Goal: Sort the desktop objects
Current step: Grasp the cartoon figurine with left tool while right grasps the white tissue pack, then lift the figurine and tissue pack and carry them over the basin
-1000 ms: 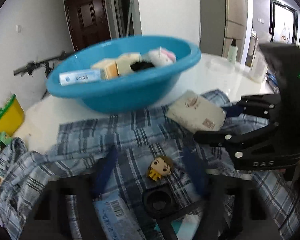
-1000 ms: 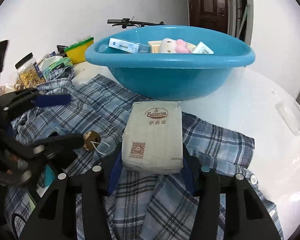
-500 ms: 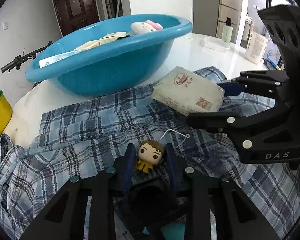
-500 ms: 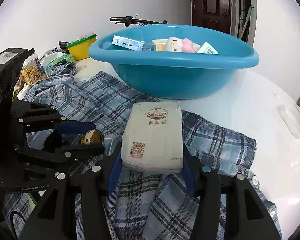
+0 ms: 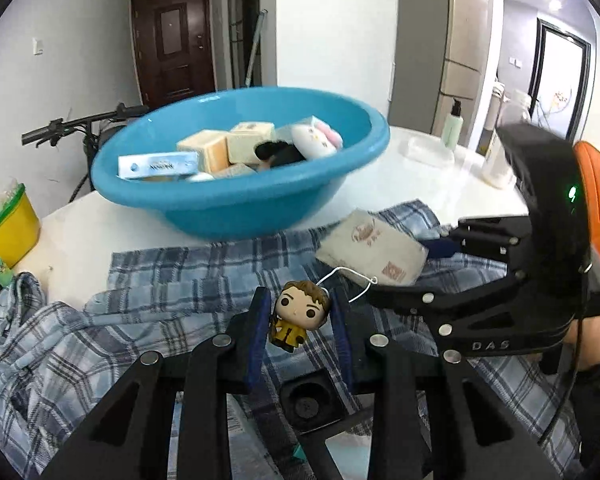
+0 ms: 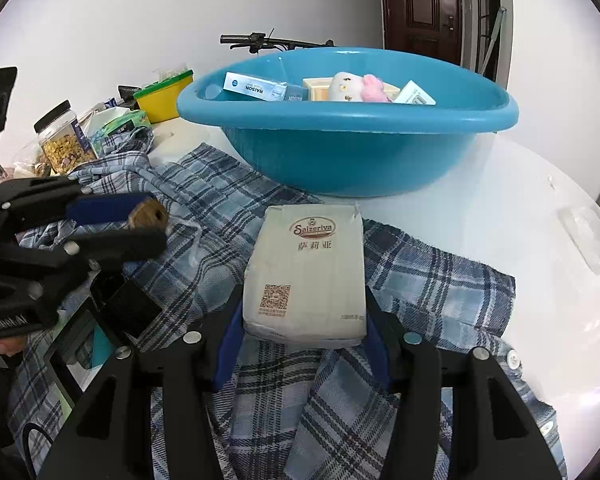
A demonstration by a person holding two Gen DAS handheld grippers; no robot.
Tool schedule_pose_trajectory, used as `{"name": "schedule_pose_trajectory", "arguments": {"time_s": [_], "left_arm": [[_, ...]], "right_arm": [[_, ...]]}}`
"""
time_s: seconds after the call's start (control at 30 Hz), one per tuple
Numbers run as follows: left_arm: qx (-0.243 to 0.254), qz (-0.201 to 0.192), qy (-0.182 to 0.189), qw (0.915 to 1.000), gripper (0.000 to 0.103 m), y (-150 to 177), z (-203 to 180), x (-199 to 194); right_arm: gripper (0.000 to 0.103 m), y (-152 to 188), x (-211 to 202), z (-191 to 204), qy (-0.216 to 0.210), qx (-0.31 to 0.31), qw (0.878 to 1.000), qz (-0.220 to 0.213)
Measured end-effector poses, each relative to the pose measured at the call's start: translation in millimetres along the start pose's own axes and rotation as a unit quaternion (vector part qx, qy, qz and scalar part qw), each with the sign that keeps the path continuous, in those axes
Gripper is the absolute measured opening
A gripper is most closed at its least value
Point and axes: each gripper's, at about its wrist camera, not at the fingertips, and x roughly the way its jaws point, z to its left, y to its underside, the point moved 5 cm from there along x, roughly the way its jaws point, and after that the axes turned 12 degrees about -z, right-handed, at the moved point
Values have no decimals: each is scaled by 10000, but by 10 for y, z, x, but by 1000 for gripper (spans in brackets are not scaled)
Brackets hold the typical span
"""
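My left gripper (image 5: 298,308) is shut on a small figurine (image 5: 298,314) with brown hair and a yellow coat, held above the plaid cloth (image 5: 172,280). A thin white loop hangs from its head. My right gripper (image 6: 302,312) is shut on a beige tissue pack (image 6: 308,276) printed "Saizeriya", held just above the cloth. The pack also shows in the left wrist view (image 5: 374,250). A blue basin (image 5: 240,168) stands behind on the white table, holding boxes, a white plush toy (image 5: 316,140) and other items. The figurine shows in the right wrist view (image 6: 148,214).
A yellow tub (image 5: 8,228) and a jar of snacks (image 6: 62,140) stand at the left. A pump bottle (image 5: 452,128) and a clear lid (image 6: 592,240) lie on the white table (image 6: 500,208). A black square object (image 5: 310,400) lies under my left gripper.
My left gripper closed on the figurine and lifted it off the cloth, toward the basin. My right gripper kept hold of the tissue pack.
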Motion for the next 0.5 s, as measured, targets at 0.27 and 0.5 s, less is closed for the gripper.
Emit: {"name": "schedule_pose_trajectory", "arguments": {"time_s": [0.27, 0.5], "left_arm": [[31, -385, -197, 9991, 32, -404, 48, -283], [39, -960, -620, 9934, 32, -1042, 131, -464]], "right_arm": [[52, 6, -4, 28, 3, -58, 10000, 18], [52, -3, -21, 29, -22, -66, 10000, -22]]}}
